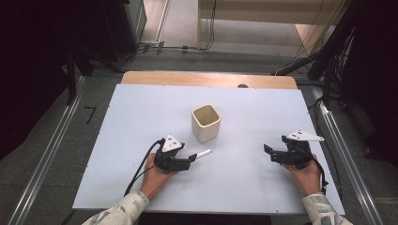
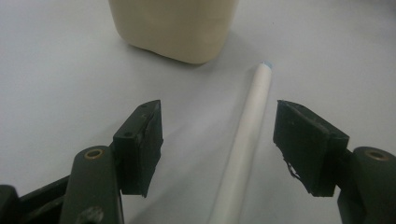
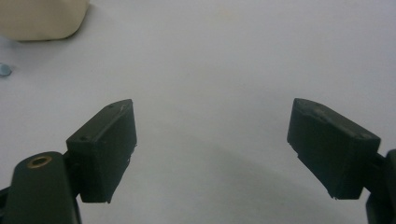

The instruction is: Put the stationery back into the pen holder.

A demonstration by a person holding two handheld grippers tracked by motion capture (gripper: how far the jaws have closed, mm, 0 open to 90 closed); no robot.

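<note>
A cream, square-mouthed cup [image 1: 205,123] stands upright near the middle of the white table top [image 1: 136,112]. A thin white stick [image 1: 203,153] lies flat just in front of it, pointing at the cup's right side. My left gripper [image 1: 192,158] lies low on the table with its jaws on either side of the stick's near end. In the left gripper view the stick [image 2: 247,140] runs between the jaws, nearer the right one, with a gap on each side; the cup [image 2: 175,28] is just beyond. My right gripper [image 1: 269,153] rests at the right, jaws wide apart with nothing between them [image 3: 210,112].
The cup's corner [image 3: 42,18] shows at the top left of the right gripper view, with a small bluish tip [image 3: 4,70] at the left edge. A wooden strip [image 1: 209,78] borders the table's far side. Metal rails [image 1: 51,150] run along both sides, with dark stands and cables behind.
</note>
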